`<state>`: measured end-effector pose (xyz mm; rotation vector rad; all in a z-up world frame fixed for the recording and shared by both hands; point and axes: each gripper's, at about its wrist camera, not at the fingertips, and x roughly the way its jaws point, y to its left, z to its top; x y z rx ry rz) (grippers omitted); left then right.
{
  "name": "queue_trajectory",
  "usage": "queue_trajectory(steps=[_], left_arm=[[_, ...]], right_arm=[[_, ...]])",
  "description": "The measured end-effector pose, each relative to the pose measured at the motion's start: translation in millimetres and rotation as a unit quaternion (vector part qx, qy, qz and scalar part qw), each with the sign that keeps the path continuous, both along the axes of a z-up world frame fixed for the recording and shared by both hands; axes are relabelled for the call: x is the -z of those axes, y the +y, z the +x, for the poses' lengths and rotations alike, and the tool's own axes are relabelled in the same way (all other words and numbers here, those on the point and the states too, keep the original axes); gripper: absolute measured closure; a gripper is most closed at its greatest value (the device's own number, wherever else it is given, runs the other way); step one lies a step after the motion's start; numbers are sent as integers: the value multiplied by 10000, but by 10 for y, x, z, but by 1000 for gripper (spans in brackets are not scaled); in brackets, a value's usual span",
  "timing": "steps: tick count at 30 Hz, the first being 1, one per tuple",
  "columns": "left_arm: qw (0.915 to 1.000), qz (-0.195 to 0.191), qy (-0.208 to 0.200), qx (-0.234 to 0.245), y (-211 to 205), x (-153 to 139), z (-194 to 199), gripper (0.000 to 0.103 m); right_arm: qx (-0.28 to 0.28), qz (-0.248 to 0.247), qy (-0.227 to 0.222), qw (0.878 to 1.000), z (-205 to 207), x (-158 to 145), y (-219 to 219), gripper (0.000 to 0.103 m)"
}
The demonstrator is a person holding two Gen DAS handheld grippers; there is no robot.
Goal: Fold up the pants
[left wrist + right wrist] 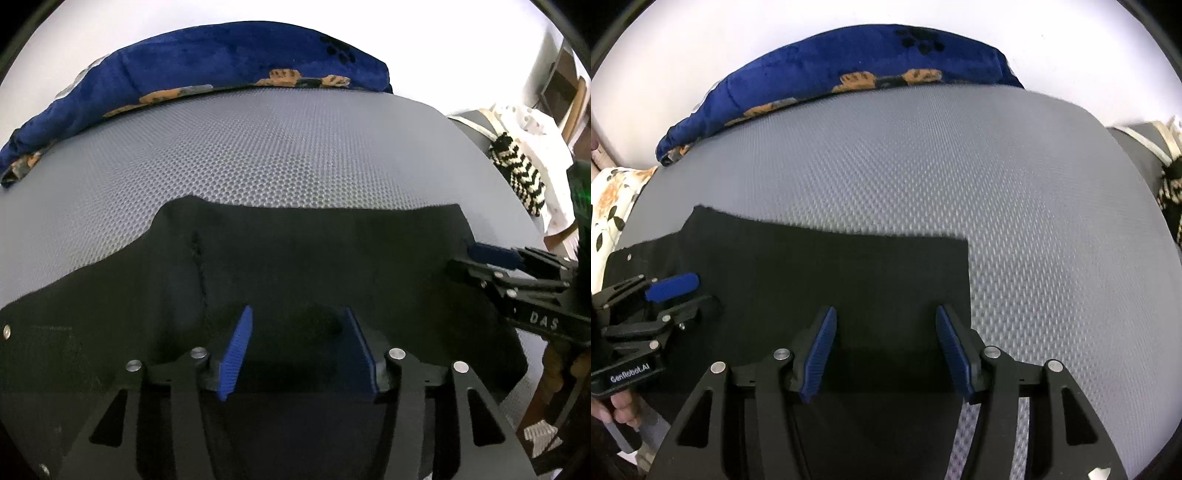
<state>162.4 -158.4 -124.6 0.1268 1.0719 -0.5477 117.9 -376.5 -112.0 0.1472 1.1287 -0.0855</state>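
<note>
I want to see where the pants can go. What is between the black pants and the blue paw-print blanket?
Only bare grey mat. In both wrist views it runs from the black pants to the blue blanket, with nothing on it.

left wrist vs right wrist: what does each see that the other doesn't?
Only the left wrist view shows the seam in the pants and a black-and-white knit item.

Only the right wrist view shows the pants' straight right edge and a floral cloth.

Both show the black pants on the grey mat, the blue paw-print blanket, and the left gripper and right gripper, open.
</note>
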Motion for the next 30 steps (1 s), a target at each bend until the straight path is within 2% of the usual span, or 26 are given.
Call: queue_trajectory(steps=[11, 17, 19, 27, 30], left_arm=[[9990, 259, 10, -368, 327, 2, -241, 49], [9943, 770, -349, -650, 629, -123, -422, 48], [9928, 848, -459, -704, 766, -195, -488, 42], [9887, 782, -584, -1136, 1410, -435, -673, 40], [9881, 621, -525, -1307, 1689, -505, -730, 39]], right_arm=[[-49, -9, 257, 9997, -459, -43, 261, 48], [-251, 88, 356, 9990, -518, -68, 516, 48], [-351, 119, 376, 9986, -527, -79, 623, 48], [-710, 231, 401, 9964, -530, -43, 1034, 48], [-866, 252, 403, 9951, -507, -27, 1192, 48]])
